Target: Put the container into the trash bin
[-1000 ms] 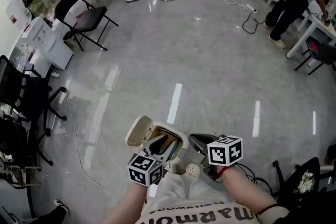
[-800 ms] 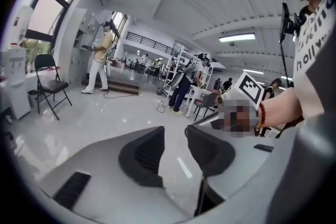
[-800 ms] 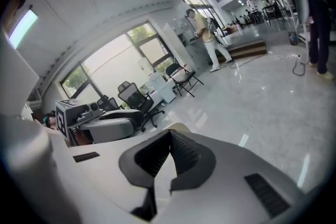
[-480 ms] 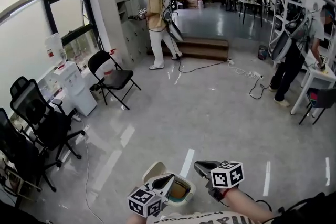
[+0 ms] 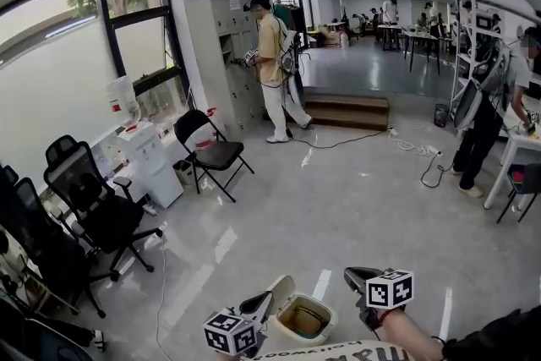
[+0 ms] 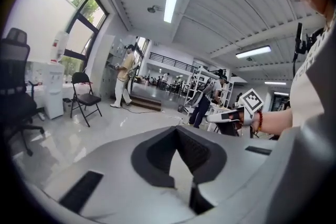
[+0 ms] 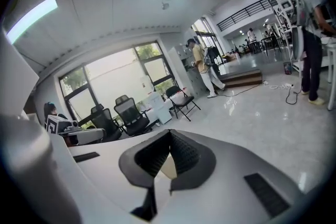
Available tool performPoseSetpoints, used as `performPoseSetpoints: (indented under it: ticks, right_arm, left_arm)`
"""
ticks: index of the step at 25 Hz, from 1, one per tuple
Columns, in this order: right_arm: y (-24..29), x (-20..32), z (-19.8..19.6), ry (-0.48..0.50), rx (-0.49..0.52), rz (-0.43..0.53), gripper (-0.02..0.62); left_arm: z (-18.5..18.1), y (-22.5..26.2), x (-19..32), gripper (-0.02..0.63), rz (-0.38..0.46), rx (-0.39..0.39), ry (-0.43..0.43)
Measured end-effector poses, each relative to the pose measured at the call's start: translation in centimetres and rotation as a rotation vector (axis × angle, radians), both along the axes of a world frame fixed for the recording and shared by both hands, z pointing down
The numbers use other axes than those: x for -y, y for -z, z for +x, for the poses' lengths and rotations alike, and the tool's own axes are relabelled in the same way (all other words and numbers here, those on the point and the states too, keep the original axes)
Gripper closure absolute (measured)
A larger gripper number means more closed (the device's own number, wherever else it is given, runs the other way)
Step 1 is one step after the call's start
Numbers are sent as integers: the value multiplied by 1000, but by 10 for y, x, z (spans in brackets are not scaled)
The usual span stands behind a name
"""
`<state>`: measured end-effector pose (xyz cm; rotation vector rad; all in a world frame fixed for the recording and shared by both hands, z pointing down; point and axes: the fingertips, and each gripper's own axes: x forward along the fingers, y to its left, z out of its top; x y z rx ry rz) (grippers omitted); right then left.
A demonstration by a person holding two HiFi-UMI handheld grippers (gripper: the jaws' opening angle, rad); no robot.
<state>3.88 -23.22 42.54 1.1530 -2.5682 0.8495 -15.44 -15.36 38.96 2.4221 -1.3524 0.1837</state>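
A small cream trash bin (image 5: 328,318) stands on the floor just ahead of me with its lid (image 5: 282,291) flipped up; the inside looks brownish, and I cannot make out a container in it. My left gripper (image 5: 263,299) hangs beside the lid with its jaws shut and empty, as the left gripper view (image 6: 177,129) confirms. To the right of the bin is my right gripper (image 5: 352,273), which the right gripper view (image 7: 169,133) shows with its tips together and nothing between them. Each gripper view shows the other gripper off to one side.
Black office chairs (image 5: 95,209) and a water dispenser (image 5: 149,158) line the left wall, next to a folding chair (image 5: 211,150). A person in yellow (image 5: 272,68) stands at the lockers. Steps (image 5: 347,110) lie behind, cables (image 5: 414,148) cross the floor, and another person (image 5: 483,114) stands at right.
The head view has swung up from the floor to the room. Both grippers have risen. The left gripper has come away from the open bin and closed.
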Motion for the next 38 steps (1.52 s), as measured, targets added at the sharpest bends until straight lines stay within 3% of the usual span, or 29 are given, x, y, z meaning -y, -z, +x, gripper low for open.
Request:
performPoseSetpoints:
  ticks: [2, 10, 24, 38]
  right_arm:
    - [8, -5, -6, -17, -3, 25, 592]
    - [34, -29, -32, -57, -33, 83, 592]
    - [9, -90, -41, -68, -42, 51, 592]
    - [-2, -123, -54, -48, -56, 31, 592]
  left_arm:
    - [-18, 1, -13, 614, 2, 24, 17]
    - [-73, 3, -44, 614, -23, -5, 80]
    - [-99, -15, -108, 614, -48, -14, 113]
    - [-116, -20, -141, 614, -43, -36, 148]
